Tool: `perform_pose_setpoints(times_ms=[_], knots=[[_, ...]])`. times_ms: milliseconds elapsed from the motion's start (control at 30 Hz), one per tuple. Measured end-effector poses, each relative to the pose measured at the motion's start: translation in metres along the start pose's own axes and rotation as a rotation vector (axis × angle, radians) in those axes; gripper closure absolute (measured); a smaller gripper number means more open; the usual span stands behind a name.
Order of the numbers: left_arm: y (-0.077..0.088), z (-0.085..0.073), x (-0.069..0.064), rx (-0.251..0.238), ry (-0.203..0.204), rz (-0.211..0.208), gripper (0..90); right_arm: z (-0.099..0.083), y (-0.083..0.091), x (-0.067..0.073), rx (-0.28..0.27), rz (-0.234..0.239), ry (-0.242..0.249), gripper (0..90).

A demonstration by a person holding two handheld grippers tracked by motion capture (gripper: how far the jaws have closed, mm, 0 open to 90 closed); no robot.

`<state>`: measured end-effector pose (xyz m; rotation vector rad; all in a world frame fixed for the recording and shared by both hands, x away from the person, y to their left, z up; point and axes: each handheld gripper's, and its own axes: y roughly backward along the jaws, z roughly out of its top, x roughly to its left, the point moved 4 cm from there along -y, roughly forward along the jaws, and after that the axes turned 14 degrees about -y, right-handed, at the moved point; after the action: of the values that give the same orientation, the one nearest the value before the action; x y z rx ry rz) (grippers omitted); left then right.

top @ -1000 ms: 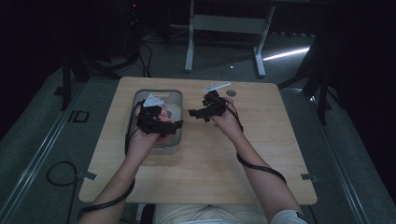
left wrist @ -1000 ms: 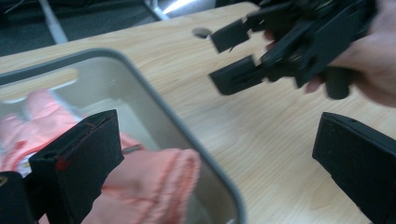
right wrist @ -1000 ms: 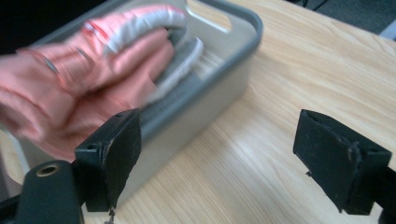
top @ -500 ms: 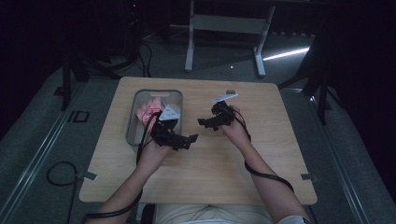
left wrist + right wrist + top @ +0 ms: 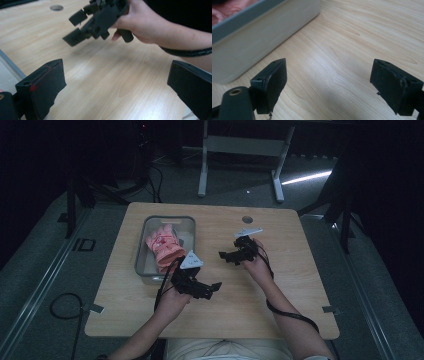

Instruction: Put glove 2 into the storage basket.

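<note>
Both sets of black jaws stand wide apart and hold nothing. Between the fingers of the left gripper (image 5: 117,92) lies bare wood, with the right gripper (image 5: 80,30) hovering beyond it, likewise spread. From the right gripper's own view, its fingers (image 5: 272,82) frame bare table just beside the pale wall of the grey bin (image 5: 262,37). Seen from above, the pink cloth (image 5: 164,247) sits crumpled inside that bin, at the left of the wooden table (image 5: 300,285), near the left gripper. It looks soft, light and limp, likely to sag and drape; pinching a raised fold near its top should lift it cleanly.
</note>
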<state>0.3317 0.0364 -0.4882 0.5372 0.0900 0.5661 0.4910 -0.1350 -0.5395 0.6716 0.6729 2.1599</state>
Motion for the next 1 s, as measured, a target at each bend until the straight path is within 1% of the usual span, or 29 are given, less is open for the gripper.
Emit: perform_pose_setpoints(times_ms=[67,133,167,200,233,300,333,367,433,567,633,733,800,833,900,1000], knots=[[-0.007,-0.009,-0.006,0.018,-0.015,-0.008,1.1,-0.005,0.0,-0.004,-0.002,-0.006,-0.004,13.9],[-0.011,-0.014,-0.009,0.018,-0.012,-0.009,1.0,-0.006,0.002,-0.006,-0.011,-0.013,-0.005,13.9],[-0.014,-0.018,-0.01,0.016,-0.01,-0.019,1.0,-0.007,0.003,-0.007,-0.015,-0.015,-0.006,13.9],[-0.014,-0.018,-0.01,0.016,-0.01,-0.019,1.1,-0.007,0.003,-0.007,-0.015,-0.015,-0.006,13.9],[-0.017,-0.023,-0.012,0.008,-0.008,-0.027,1.1,-0.007,0.004,-0.008,-0.023,-0.022,-0.005,13.9],[-0.022,-0.028,-0.014,0.019,-0.012,-0.035,1.1,-0.009,0.006,-0.011,-0.024,-0.027,-0.003,13.9],[-0.024,-0.03,-0.015,0.027,-0.016,-0.035,1.0,-0.01,0.007,-0.012,-0.026,-0.032,-0.003,13.9],[-0.027,-0.034,-0.016,0.035,-0.035,-0.028,1.0,-0.011,0.007,-0.014,-0.025,-0.036,-0.001,13.9],[-0.032,-0.04,-0.017,0.059,-0.058,-0.008,1.1,-0.013,0.009,-0.016,-0.03,-0.047,0.0,13.9],[-0.039,-0.05,-0.016,0.068,-0.057,-0.007,1.0,-0.016,0.014,-0.024,-0.053,-0.068,-0.012,13.9],[-0.041,-0.054,-0.017,0.075,-0.066,-0.006,1.1,-0.018,0.016,-0.027,-0.061,-0.08,-0.022,13.9],[-0.043,-0.057,-0.018,0.075,-0.083,-0.007,1.0,-0.021,0.018,-0.035,-0.071,-0.109,-0.031,13.7],[-0.044,-0.059,-0.018,0.075,-0.094,0.005,1.0,-0.023,0.019,-0.038,-0.085,-0.133,-0.033,13.7],[-0.045,-0.06,-0.018,0.08,-0.095,0.009,1.0,-0.023,0.02,-0.041,-0.09,-0.148,-0.03,13.7],[-0.046,-0.063,-0.018,0.074,-0.086,0.001,1.1,-0.026,0.021,-0.047,-0.099,-0.175,-0.035,13.7],[-0.047,-0.066,-0.019,0.082,-0.097,0.001,1.0,-0.031,0.023,-0.054,-0.099,-0.197,-0.044,13.7]])
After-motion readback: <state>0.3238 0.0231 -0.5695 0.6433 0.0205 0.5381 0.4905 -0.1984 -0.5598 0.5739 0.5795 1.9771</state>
